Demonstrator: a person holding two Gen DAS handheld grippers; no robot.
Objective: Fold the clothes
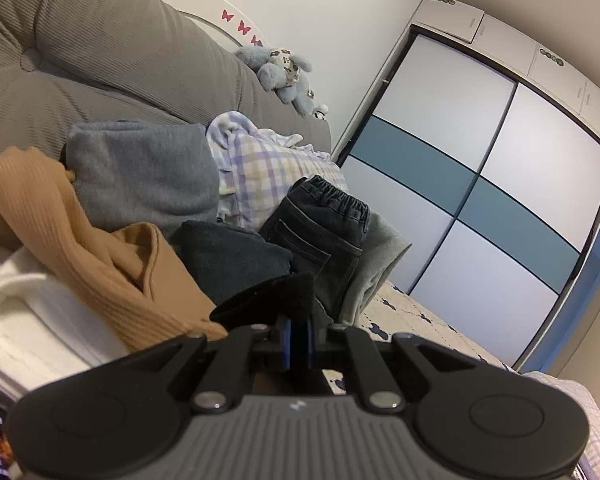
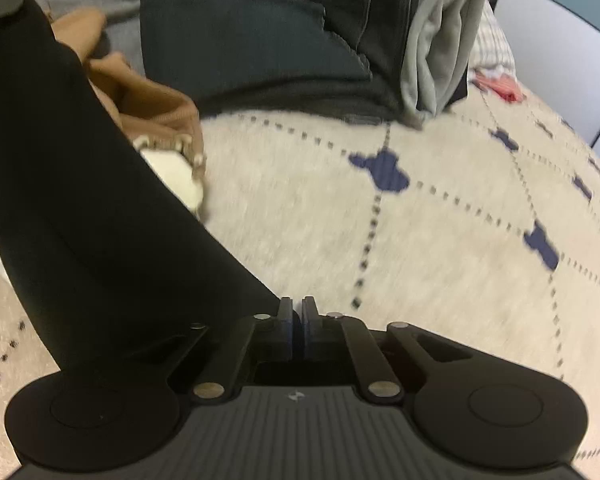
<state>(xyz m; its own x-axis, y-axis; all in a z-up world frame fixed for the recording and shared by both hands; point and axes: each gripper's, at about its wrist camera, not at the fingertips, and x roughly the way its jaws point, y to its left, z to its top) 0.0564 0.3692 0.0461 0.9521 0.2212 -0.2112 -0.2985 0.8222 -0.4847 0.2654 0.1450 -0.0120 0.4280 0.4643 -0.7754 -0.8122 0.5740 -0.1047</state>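
Note:
A black garment hangs stretched between both grippers above the bed. In the right wrist view it runs from the upper left down to my right gripper, which is shut on its edge. In the left wrist view my left gripper is shut on a bunched corner of the same black garment. Behind it lies a pile of clothes: a tan ribbed top, a grey sweater, a folded dark navy piece, black jeans and a light grey garment.
The beige bedspread with dotted lines and navy shapes spreads out to the right of the pile. A plaid cloth, a grey headboard cushion and a plush toy lie behind. A sliding-door wardrobe stands beside the bed.

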